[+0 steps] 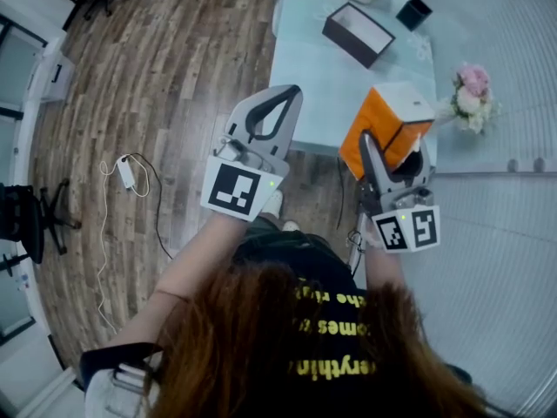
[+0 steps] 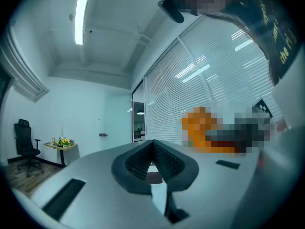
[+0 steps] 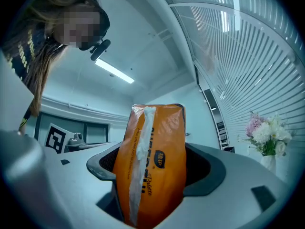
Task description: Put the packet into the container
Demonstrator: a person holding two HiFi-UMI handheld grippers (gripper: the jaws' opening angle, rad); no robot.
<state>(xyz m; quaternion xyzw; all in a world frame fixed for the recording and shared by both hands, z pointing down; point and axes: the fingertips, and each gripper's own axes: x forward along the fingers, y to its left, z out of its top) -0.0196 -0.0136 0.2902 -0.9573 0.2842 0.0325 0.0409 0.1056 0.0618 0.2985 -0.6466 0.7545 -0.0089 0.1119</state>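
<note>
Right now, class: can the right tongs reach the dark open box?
Probably yes: the right tongs hold the orange packet at the table edge; only bare surface lies before the dark open box.

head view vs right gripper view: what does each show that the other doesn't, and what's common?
Head view only: the table with a dark open box on it, a cable on the wood floor, and the left gripper, shut and empty.

Right gripper view only: the right gripper with its jaws clamped on the sides of the orange packet, the packet's white seam and print, and a ceiling light.

Both: the packet, the flowers and the left gripper's marker cube.
</note>
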